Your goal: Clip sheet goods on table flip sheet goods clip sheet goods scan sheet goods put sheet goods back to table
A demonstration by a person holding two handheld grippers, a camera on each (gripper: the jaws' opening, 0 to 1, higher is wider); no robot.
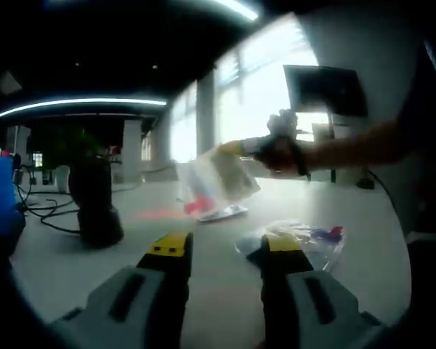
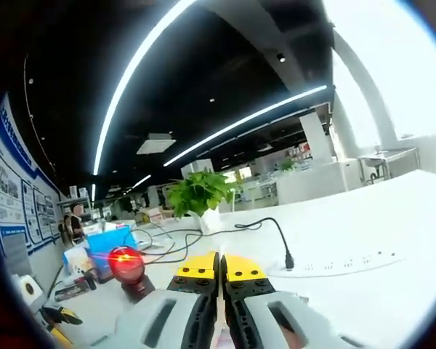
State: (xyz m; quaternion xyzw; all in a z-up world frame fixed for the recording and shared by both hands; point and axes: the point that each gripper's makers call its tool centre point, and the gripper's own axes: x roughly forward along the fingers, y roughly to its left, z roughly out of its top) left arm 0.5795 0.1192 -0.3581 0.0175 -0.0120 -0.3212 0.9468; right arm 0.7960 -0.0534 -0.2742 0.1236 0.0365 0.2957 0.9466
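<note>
Sheet goods (image 1: 219, 178) hang tilted from right gripper (image 1: 241, 147), above table (image 1: 392, 218).

Grey hand-held gripper (image 1: 225, 254) with 2 yellow-tipped black jaws.

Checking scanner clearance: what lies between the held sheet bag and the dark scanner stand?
Left gripper view: bare white tabletop separates the held clear plastic bag from the dark scanner stand.

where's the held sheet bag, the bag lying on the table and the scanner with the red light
held sheet bag (image 1: 219, 179), left gripper view, middle of the clear packet hanging from the other hand-held gripper
bag on the table (image 1: 305, 240), left gripper view, its clear wrinkled middle
scanner (image 2: 127, 265), right gripper view, its glowing red head
</note>
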